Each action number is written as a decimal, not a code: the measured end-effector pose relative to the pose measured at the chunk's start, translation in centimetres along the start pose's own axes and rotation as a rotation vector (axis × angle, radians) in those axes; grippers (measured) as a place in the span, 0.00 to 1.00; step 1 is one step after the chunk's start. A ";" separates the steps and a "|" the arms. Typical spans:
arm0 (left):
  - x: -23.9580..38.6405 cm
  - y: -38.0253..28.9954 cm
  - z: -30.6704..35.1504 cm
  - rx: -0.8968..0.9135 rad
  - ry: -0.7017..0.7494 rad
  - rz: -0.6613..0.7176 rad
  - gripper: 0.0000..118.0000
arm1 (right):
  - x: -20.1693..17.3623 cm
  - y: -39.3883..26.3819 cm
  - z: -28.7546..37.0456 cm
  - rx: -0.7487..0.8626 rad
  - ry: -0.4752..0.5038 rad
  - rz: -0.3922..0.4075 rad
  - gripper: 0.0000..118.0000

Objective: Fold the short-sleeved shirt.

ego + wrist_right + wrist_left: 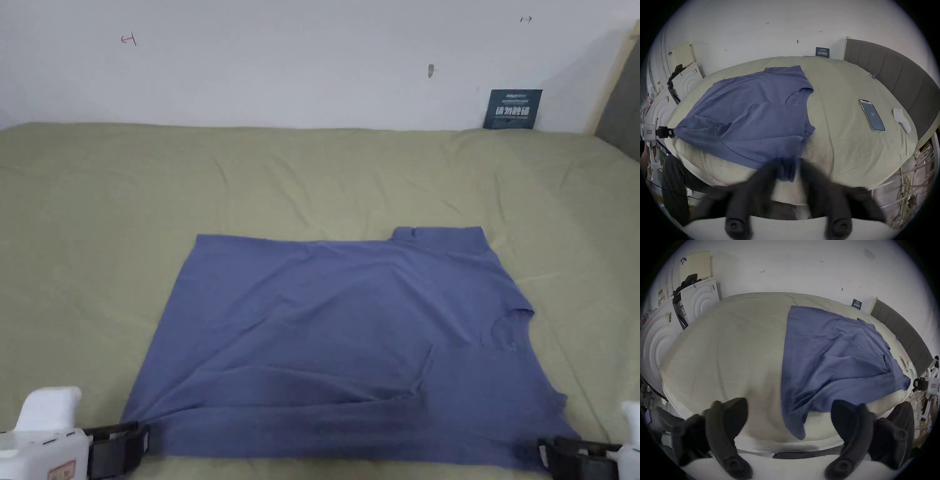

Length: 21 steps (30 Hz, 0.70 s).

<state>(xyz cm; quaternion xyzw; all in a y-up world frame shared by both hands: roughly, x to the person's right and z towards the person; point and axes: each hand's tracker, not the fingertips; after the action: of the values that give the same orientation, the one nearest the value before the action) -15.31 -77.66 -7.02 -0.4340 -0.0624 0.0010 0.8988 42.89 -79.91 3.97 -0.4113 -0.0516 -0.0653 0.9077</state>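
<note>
Green-sheeted bed carried the shirt. Left tool gaped beside its corner; right tool clamped the hem. Advice: tension evenly.

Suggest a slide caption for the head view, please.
Blue shirt spread on a green-sheeted bed, grippers at its near corners.

We see soft, even room light in the head view, with only faint shadows in the bed creases. Both gripper views are fisheye, bending straight edges and darkening into black corners (heavy vignetting), and their close jaws are smeared with blur.
</note>
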 end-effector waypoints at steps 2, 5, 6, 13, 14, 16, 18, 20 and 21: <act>-0.2 0.0 0.6 0.019 -0.001 0.005 0.92 | -0.1 0.2 0.4 0.017 -0.009 0.002 0.94; -0.8 -0.1 1.3 0.025 0.011 0.032 0.88 | 0.1 0.3 0.6 0.022 -0.024 0.005 0.87; -1.0 -0.1 1.7 0.022 0.020 0.037 0.69 | 0.1 0.4 0.9 0.018 -0.027 0.004 0.59; -2.5 -0.8 3.0 0.002 0.003 0.061 0.00 | -0.1 0.5 3.1 0.051 -0.054 -0.025 0.00; -2.4 -0.9 3.1 0.006 -0.002 0.059 0.04 | -0.1 0.4 3.3 0.054 -0.056 -0.022 0.00; -2.2 -0.7 2.9 -0.007 -0.034 0.034 0.67 | -0.2 0.4 3.5 0.054 -0.062 -0.018 0.00; -1.7 -0.8 1.7 -0.043 -0.075 0.023 0.98 | -0.3 0.5 3.5 0.052 -0.062 -0.021 0.00; -1.1 -1.0 0.7 -0.048 -0.061 0.005 0.98 | -0.5 0.3 3.6 0.047 -0.058 -0.023 0.00; -1.1 -1.2 -0.6 -0.078 -0.056 -0.009 0.98 | -0.6 0.3 3.4 0.043 -0.060 -0.018 0.00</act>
<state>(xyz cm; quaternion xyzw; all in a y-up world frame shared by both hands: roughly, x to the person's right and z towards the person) -16.43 -78.96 -6.64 -0.4684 -0.0894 0.0066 0.8790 42.22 -77.14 5.92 -0.3932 -0.0840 -0.0599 0.9137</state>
